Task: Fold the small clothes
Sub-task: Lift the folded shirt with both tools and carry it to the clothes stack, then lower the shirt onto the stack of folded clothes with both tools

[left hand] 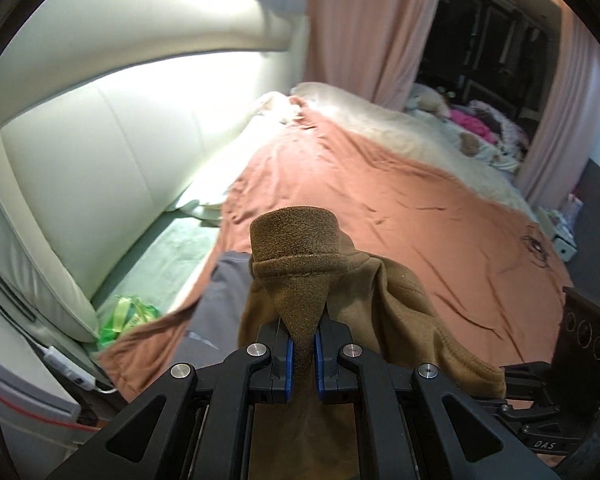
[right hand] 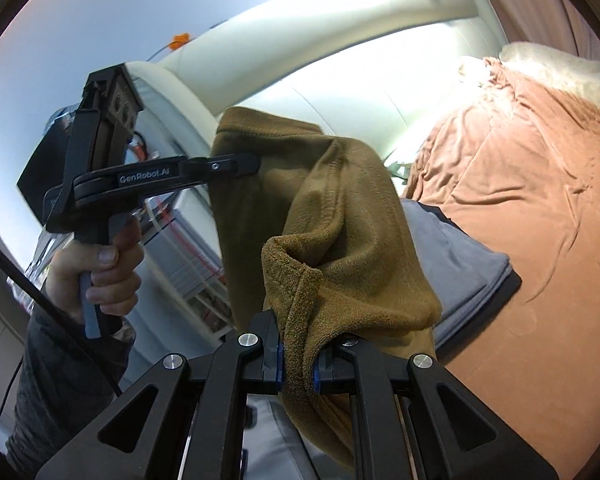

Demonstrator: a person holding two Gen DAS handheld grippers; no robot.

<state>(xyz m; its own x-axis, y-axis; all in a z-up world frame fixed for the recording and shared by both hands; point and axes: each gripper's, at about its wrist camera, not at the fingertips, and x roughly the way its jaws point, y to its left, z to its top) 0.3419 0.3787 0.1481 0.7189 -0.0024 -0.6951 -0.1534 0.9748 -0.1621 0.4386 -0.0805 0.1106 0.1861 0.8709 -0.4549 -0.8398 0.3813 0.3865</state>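
Observation:
A small brown knit garment [left hand: 296, 264] hangs in the air between both grippers, above the bed. My left gripper [left hand: 301, 356] is shut on a pinched strip of it, with a ribbed hem standing up beyond the blue pads. In the right wrist view my right gripper [right hand: 298, 364] is shut on another edge of the brown garment [right hand: 332, 220], which drapes over the fingers. There the left gripper [right hand: 236, 168] also shows, held by a hand [right hand: 100, 272], its fingers clamping the cloth's far edge. A grey garment [right hand: 460, 264] lies flat on the bed beneath.
A rust-orange bedspread [left hand: 400, 216] covers the bed. A cream padded headboard [left hand: 80, 152] runs along the left. A green wrapper [left hand: 128, 316] lies by the mattress edge. Pink curtains [left hand: 372, 20] and a pile of soft toys and clothes [left hand: 472, 120] sit at the far end.

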